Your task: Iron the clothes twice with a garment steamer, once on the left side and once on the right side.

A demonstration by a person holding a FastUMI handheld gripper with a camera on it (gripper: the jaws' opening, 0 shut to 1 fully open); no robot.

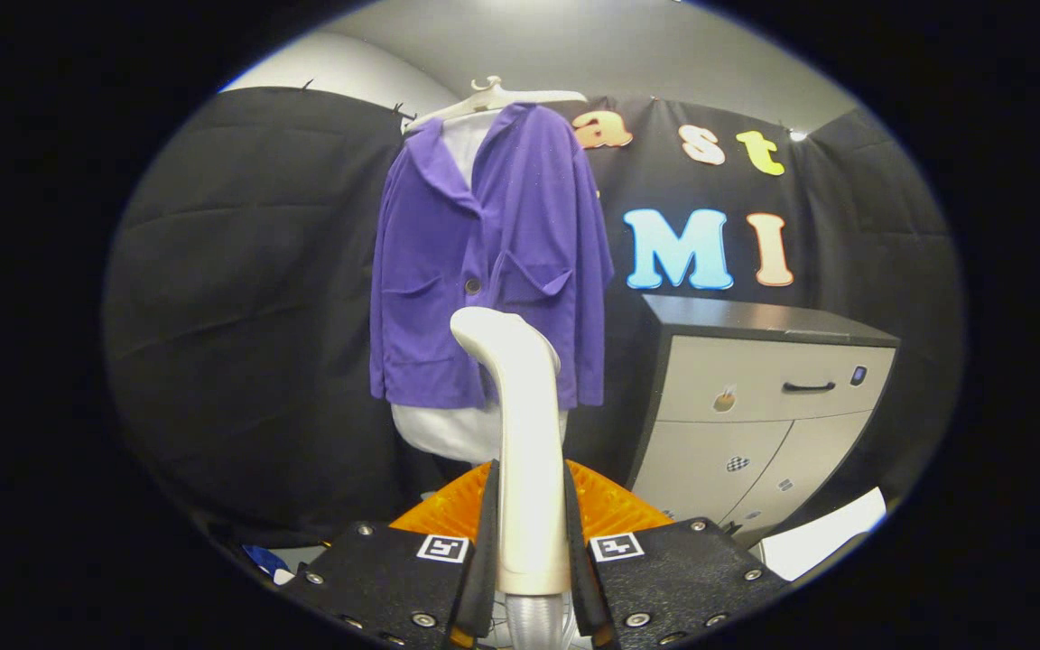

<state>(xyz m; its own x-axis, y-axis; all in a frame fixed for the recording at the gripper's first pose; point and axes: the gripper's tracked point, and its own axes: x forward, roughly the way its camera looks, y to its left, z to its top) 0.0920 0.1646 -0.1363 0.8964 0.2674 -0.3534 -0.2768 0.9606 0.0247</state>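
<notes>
Where the view begins, the tool [529,542] pinches the steamer [524,433] by its pale handle, one finger pressed on each side. The steamer stands upright between the fingers, its rounded head bending left at the top. Beyond it hangs a purple jacket [493,262] over a white shirt [470,429], both on a pale hanger [493,97] against the black cloth wall. The steamer's head overlaps the jacket's lower front, just below a dark button; whether it touches the cloth cannot be told. Right of the jacket stands a grey cabinet [755,406] with a dark top.
</notes>
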